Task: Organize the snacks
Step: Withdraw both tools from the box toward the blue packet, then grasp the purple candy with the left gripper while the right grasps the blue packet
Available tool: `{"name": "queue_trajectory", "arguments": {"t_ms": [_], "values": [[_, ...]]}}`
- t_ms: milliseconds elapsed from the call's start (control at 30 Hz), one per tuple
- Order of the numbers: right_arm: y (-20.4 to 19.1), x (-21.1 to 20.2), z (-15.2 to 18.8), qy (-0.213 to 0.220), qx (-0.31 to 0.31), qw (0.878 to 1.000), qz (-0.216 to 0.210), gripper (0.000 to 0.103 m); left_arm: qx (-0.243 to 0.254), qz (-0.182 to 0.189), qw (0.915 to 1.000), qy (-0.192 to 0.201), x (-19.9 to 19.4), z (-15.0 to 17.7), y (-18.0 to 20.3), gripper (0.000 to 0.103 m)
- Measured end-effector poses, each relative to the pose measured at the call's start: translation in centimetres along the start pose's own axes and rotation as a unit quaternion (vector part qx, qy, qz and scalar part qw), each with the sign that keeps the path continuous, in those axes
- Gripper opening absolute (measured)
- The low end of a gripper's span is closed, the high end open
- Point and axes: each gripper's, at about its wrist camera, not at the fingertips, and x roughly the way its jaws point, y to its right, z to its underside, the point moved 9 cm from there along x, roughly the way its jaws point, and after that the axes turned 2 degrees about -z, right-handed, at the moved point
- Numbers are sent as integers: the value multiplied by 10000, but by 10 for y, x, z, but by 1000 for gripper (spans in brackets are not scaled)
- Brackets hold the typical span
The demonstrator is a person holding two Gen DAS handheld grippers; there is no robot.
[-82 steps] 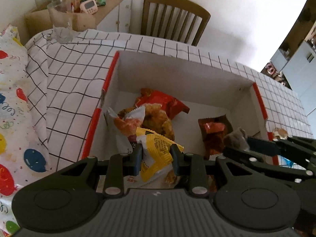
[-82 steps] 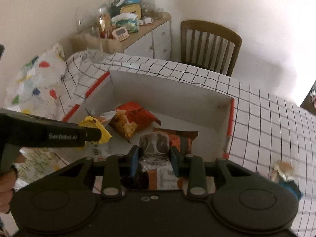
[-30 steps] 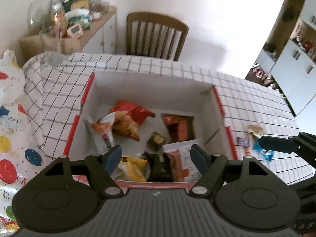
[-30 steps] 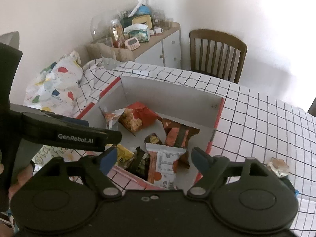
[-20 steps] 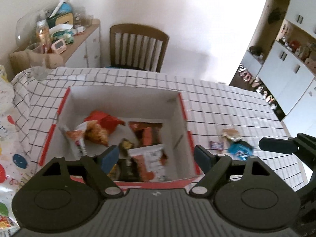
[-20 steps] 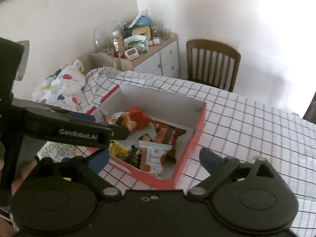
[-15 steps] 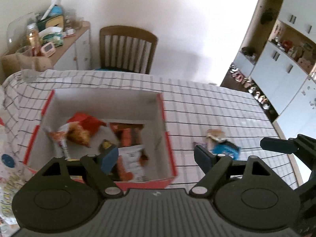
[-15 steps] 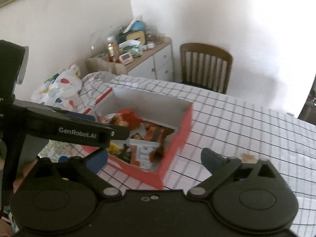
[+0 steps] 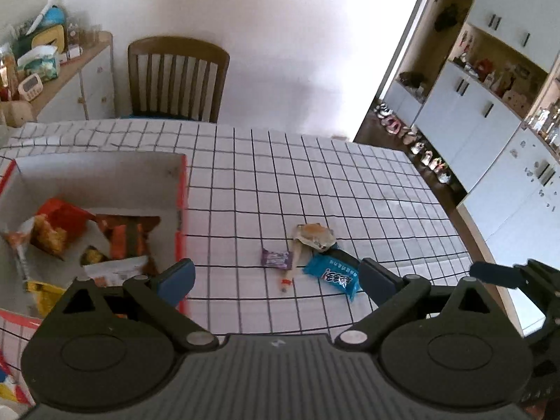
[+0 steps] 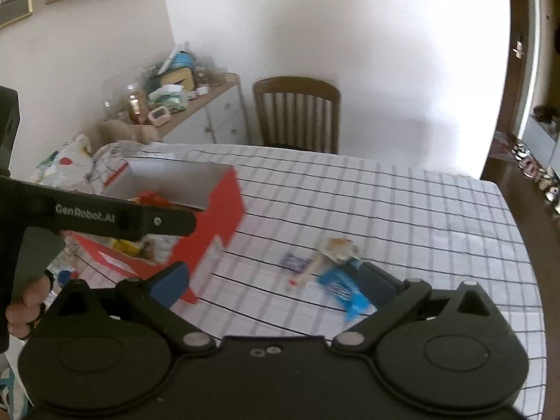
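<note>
A red and white box point(image 9: 182, 189) at the left holds several snack packets, among them a red bag point(image 9: 63, 215) and an orange-brown one point(image 9: 126, 236). On the checked tablecloth to its right lie a blue packet point(image 9: 332, 274), a small purple packet point(image 9: 276, 258) and a tan wrapped snack point(image 9: 315, 236). The same loose snacks show blurred in the right wrist view: the blue packet point(image 10: 344, 292), the purple packet point(image 10: 295, 262) and the tan snack point(image 10: 337, 250). My left gripper point(image 9: 276, 280) is open and empty above them. My right gripper point(image 10: 276, 280) is open and empty; the box point(image 10: 217, 217) is at its left.
A wooden chair point(image 9: 176, 77) stands behind the table. A cluttered sideboard point(image 9: 52, 70) is at the back left, white cupboards point(image 9: 490, 105) at the right. The table's right edge point(image 9: 483, 245) is close to the loose snacks. A balloon-print bag point(image 10: 66, 161) lies left of the box.
Both grippers let go of their packets into the box, opened, and swung right, away from the box toward the loose snacks on the cloth.
</note>
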Motion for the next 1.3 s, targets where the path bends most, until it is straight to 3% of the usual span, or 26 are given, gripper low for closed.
{"name": "queue_trajectory", "arguments": {"t_ms": [467,700,933,1167,1300], "values": [[72,36,32,-347,-47,9992,202,97,-124,-401,9978,-523,91,-6,21,100],[79,71,33,-576,-335,9977,88,93,-244,-592,9938,-913,137,-1,14,100],[78,104,32,-714,-792,9943,-9,92,-356,-552,9922,-1058,163,-3,8,99],[83,134,32,-876,-953,9915,-85,86,-370,-450,9905,-1245,180,1,5,70],[83,146,35,-951,-1075,9896,-103,81,-374,-403,9893,-1349,189,7,1,65]]}}
